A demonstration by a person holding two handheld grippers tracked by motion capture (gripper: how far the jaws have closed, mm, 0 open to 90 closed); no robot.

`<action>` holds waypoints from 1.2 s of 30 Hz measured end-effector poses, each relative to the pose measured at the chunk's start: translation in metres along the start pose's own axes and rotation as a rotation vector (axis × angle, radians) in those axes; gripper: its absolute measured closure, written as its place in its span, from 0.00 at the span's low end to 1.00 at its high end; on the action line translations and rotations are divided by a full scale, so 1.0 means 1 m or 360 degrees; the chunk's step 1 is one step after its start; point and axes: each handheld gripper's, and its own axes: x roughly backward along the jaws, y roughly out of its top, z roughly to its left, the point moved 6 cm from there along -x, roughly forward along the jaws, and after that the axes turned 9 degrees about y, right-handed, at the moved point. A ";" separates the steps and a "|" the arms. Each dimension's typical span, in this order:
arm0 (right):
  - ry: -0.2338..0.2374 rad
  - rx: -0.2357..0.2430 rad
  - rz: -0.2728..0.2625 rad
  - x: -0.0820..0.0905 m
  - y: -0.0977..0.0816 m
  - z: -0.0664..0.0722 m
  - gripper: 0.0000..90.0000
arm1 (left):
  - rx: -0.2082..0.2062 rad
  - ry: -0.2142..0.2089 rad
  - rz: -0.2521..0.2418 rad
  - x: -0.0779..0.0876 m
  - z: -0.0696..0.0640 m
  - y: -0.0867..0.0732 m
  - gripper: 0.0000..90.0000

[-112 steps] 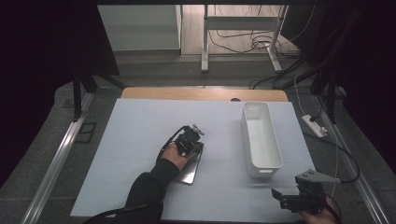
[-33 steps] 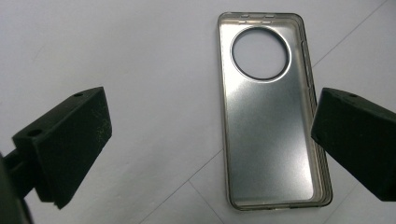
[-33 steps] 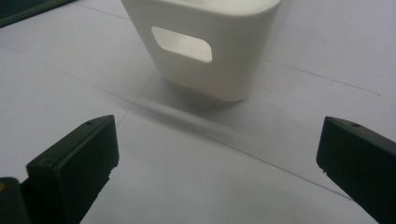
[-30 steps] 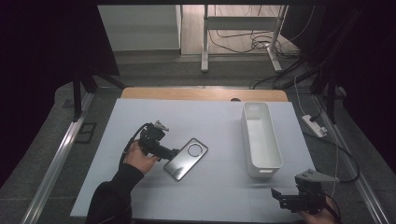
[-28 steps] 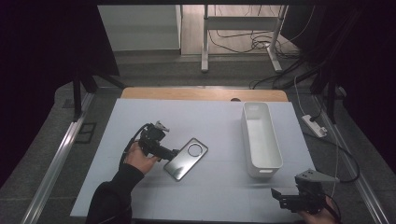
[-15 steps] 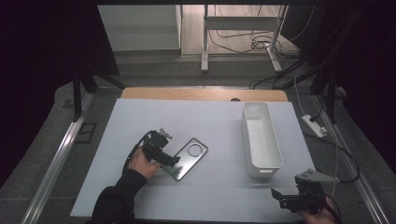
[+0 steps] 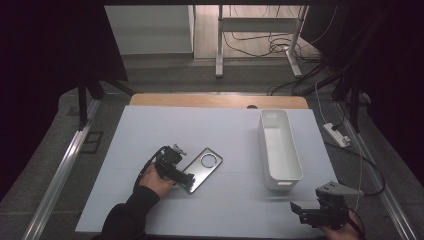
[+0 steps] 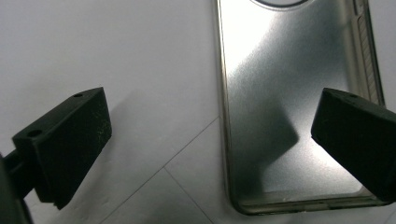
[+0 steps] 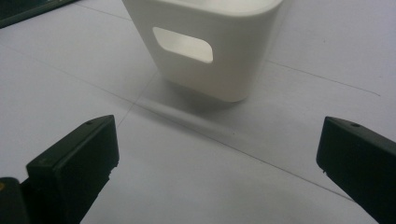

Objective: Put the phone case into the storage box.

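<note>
A silvery clear phone case (image 7: pixel 202 168) lies flat on the white table mat (image 7: pixel 150 130), its round camera hole toward the far end. My left gripper (image 7: pixel 186 178) hovers open over the case's near end. Seen from the left gripper view, the case (image 8: pixel 289 112) lies under the right jaw while the left jaw stands over bare mat. Near the table's front right corner my right gripper (image 7: pixel 302 210) is open with nothing between its jaws. It faces the end wall of the white bin (image 9: pixel 210 42).
The long white bin (image 7: pixel 279 147) stands at the right of the mat, empty, with a handle slot in its near end. A wooden strip (image 7: pixel 215 101) borders the mat's far edge. Cables and a power strip (image 7: pixel 336 134) lie on the floor to the right.
My left gripper let go of the case, drew back left, then returned right and toward me until its jaws came over the case's near end. The right gripper has stayed put.
</note>
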 end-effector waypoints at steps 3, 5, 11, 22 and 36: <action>0.0000 0.0001 0.0000 0.000 0.000 0.000 0.00 | 0.0003 0.0007 0.0019 -0.002 -0.001 -0.001 0.00; 0.0000 0.0001 0.0000 0.000 0.000 0.000 0.00 | 0.0009 0.0008 0.0024 -0.003 -0.002 -0.002 0.00; 0.0000 0.0002 0.0000 0.000 0.000 0.000 0.00 | 0.0029 0.0020 0.0037 -0.003 -0.002 -0.001 0.00; 0.0001 0.0008 0.0003 0.000 0.000 0.001 0.00 | 0.0007 -0.0039 0.0012 0.011 -0.007 -0.002 0.48; -0.0002 0.0016 0.0007 0.000 0.000 0.001 0.00 | 0.0096 -0.0166 -0.0013 0.012 0.004 -0.005 0.97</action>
